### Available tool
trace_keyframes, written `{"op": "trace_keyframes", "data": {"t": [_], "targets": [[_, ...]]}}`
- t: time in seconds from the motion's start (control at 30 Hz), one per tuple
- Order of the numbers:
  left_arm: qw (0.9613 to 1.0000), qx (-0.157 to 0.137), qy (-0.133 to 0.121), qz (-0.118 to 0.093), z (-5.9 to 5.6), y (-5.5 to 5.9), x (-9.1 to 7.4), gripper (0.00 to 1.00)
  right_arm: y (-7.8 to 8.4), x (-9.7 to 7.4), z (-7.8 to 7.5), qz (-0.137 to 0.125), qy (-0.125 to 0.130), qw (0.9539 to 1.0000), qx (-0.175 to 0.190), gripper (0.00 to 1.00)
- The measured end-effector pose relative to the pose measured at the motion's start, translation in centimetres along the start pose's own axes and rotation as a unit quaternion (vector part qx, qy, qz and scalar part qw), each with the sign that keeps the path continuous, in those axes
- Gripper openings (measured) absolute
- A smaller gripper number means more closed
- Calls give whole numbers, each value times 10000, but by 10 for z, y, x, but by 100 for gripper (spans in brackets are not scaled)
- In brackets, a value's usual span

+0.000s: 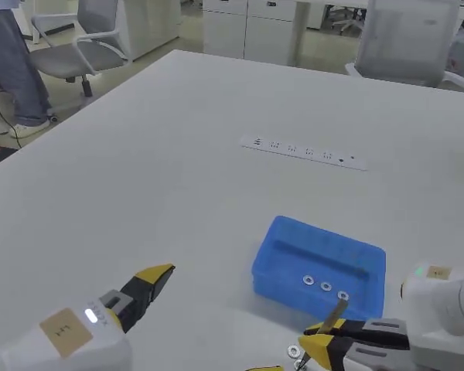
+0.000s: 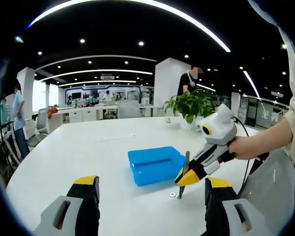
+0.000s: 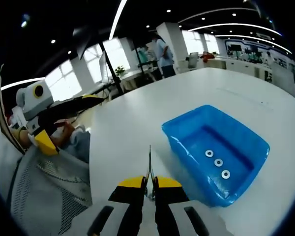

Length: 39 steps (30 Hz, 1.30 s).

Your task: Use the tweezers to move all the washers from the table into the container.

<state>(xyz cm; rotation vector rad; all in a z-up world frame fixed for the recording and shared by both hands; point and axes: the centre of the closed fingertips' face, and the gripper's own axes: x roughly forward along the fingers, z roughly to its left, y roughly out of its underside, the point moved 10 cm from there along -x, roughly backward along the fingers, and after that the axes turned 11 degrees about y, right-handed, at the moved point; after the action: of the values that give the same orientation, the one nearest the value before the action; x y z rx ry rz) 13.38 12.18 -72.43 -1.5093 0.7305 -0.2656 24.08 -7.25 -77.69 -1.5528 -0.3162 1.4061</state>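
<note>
The right gripper [image 1: 313, 341] clenches the tweezers [image 1: 336, 312], their long axis running 1 to 7 o'clock in the head view, low end by a loose washer [image 1: 294, 352]. The blue container [image 1: 325, 236] holds three washers [image 1: 325, 286]. The left gripper [image 2: 151, 183] is released.

Three washers [image 1: 325, 286] in container [image 1: 272, 267] on table [image 1: 162, 170], one washer [image 1: 294, 352] on table just before it, socket strip [image 1: 303, 151] behind

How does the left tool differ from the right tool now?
The left tool is open and empty; the right tool is shut on thin metal tweezers. The left tool hovers apart from the blue plastic container; the right tool is beside it, near a small metal washer on the white table. Both are yellow-tipped.
</note>
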Motion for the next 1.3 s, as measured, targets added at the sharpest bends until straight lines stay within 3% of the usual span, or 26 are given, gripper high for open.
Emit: {"op": "trace_keyframes", "data": {"t": [0.17, 0.3, 0.4, 0.67, 0.83, 1.3], "targets": [[10000, 10, 12, 9, 0, 0, 0, 90, -1, 1, 9, 7, -16, 9971, -757, 4], [10000, 7, 24, 16, -1, 0, 0, 90, -1, 1, 19, -42, 54, 9902, -1392, 4], [10000, 12, 33, 28, -1, 0, 1, 90, 0, 3, 22, -56, 88, 9882, -1528, 4], [10000, 29, 64, 59, -1, 1, 1, 90, -1, 4, 14, -163, 132, 9924, -1215, 3], [10000, 7, 16, 48, 0, 1, 1, 90, -4, 0, 9, -409, 83, 9975, -579, 3], [10000, 12, -16, 7, 0, 0, 0, 90, -41, -17, -10, -1060, 93, 9943, 37, 3]]}}
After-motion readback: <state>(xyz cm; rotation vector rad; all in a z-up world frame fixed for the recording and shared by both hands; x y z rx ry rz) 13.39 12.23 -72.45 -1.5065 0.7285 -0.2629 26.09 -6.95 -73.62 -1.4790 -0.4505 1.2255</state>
